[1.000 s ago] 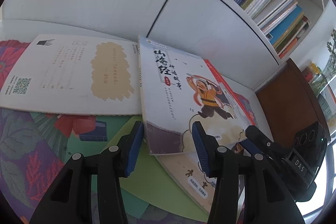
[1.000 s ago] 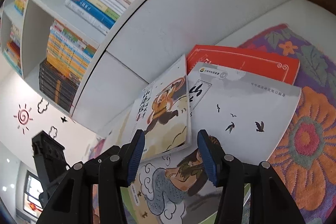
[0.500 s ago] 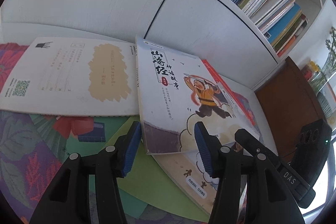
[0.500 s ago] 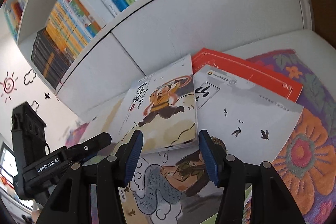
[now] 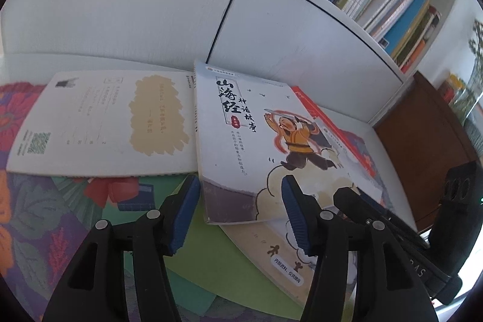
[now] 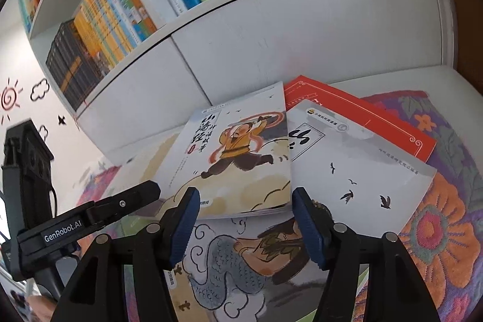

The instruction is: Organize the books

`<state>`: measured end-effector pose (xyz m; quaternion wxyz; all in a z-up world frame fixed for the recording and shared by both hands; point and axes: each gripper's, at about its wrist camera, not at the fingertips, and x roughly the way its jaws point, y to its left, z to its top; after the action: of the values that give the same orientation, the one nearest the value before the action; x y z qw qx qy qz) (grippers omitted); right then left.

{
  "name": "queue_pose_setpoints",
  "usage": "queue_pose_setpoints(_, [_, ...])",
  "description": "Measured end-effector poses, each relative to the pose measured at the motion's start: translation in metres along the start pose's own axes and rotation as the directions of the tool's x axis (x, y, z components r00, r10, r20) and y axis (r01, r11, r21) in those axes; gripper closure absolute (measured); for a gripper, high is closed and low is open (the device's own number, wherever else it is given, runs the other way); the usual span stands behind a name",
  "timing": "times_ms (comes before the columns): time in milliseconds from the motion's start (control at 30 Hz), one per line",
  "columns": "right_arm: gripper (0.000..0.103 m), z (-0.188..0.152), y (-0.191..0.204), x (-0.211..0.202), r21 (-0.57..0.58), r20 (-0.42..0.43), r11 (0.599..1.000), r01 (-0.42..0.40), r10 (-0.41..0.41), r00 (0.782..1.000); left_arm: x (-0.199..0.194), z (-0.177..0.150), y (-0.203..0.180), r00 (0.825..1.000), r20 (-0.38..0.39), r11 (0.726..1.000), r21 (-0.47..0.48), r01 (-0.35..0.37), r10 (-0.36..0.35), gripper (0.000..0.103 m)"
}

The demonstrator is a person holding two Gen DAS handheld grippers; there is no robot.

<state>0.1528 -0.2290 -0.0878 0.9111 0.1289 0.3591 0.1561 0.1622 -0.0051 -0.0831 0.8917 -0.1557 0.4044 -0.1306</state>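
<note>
White cabinet doors [image 5: 151, 20] under packed bookshelves back a flower-patterned cloth [image 6: 446, 231] strewn with thin paperbacks. Nearest, the left gripper [image 5: 240, 213] and right gripper [image 6: 244, 224] both straddle the near edge of the top pale paperback with a leaping orange-robed figure [image 5: 265, 147], their blue-padded jaws opening and not pressing it; it lies over a grey bird-printed book [image 6: 362, 168] and a red-covered book [image 6: 362, 116]. To lift it cleanly, I judge one pad should slide under that near edge alone, sparing the books beneath.
</note>
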Motion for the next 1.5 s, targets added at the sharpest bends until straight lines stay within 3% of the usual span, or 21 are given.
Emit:
queue_pose_setpoints(167, [0.039,-0.001,0.005,-0.004,-0.028,0.004,1.000,0.002,-0.001,1.000,-0.003,0.000,-0.006,0.999,-0.009,0.998,0.043,-0.038,0.038,0.050])
queue_pose_setpoints(333, [0.035,-0.011,0.004,-0.007,-0.006,-0.052,0.999,-0.035,0.035,0.998,-0.005,-0.010,-0.006,0.996,-0.052,0.997,0.042,-0.068,0.070,0.049])
queue_pose_setpoints(467, [0.035,-0.019,0.008,-0.016,-0.016,-0.079,0.999,-0.029,0.028,0.996,-0.020,-0.027,-0.009,0.993,-0.087,0.996,0.055,-0.077,0.081,0.049])
queue_pose_setpoints(733, [0.035,-0.060,0.018,-0.061,0.084,-0.186,0.989,-0.122,0.136,0.973,-0.075,-0.080,0.003,0.980,-0.194,0.999,0.021,-0.038,0.041,0.049])
queue_pose_setpoints(867, [0.035,-0.102,0.029,-0.099,0.151,-0.267,0.974,-0.166,0.202,0.942,-0.121,-0.126,0.016,0.959,-0.284,1.000,-0.006,0.023,-0.024,0.049])
queue_pose_setpoints(1000, [0.035,-0.147,0.044,-0.136,0.161,-0.391,0.967,-0.198,0.246,0.887,-0.148,-0.172,0.030,0.905,-0.417,0.997,-0.034,0.069,-0.077,0.049])
queue_pose_setpoints(1033, [0.035,-0.152,0.044,-0.141,0.172,-0.410,0.963,-0.206,0.260,0.874,-0.152,-0.178,0.033,0.899,-0.428,0.996,-0.046,0.081,-0.093,0.049])
queue_pose_setpoints(1100, [0.035,-0.152,0.043,-0.147,0.186,-0.424,0.963,-0.197,0.259,0.868,-0.160,-0.177,0.037,0.916,-0.396,0.998,-0.021,0.059,-0.063,0.049])
queue_pose_setpoints(1167, [0.035,-0.141,0.042,-0.145,0.147,-0.409,0.980,-0.135,0.184,0.894,-0.163,-0.170,0.041,0.939,-0.343,1.000,0.000,0.012,-0.011,0.049])
queue_pose_setpoints(1200, [0.035,-0.137,0.041,-0.141,0.145,-0.412,0.981,-0.128,0.177,0.894,-0.161,-0.166,0.045,0.943,-0.331,1.000,-0.005,0.002,-0.004,0.049])
queue_pose_setpoints(1300, [0.035,-0.130,0.033,-0.112,0.217,-0.462,0.963,-0.159,0.245,0.853,-0.149,-0.166,0.059,0.938,-0.344,0.998,-0.064,0.018,-0.039,0.049])
queue_pose_setpoints(1333, [0.035,-0.131,0.030,-0.101,0.235,-0.486,0.959,-0.160,0.258,0.835,-0.147,-0.165,0.061,0.944,-0.326,0.997,-0.069,0.032,-0.053,0.049])
queue_pose_setpoints(1400, [0.034,-0.126,0.032,-0.094,0.225,-0.475,0.953,-0.205,0.291,0.831,-0.142,-0.161,0.059,0.948,-0.314,0.998,-0.053,0.044,-0.058,0.047])
queue_pose_setpoints(1500, [0.034,-0.119,0.028,-0.081,0.247,-0.485,0.932,-0.266,0.357,0.798,-0.133,-0.155,0.057,0.950,-0.295,0.994,-0.051,0.094,-0.105,0.039])
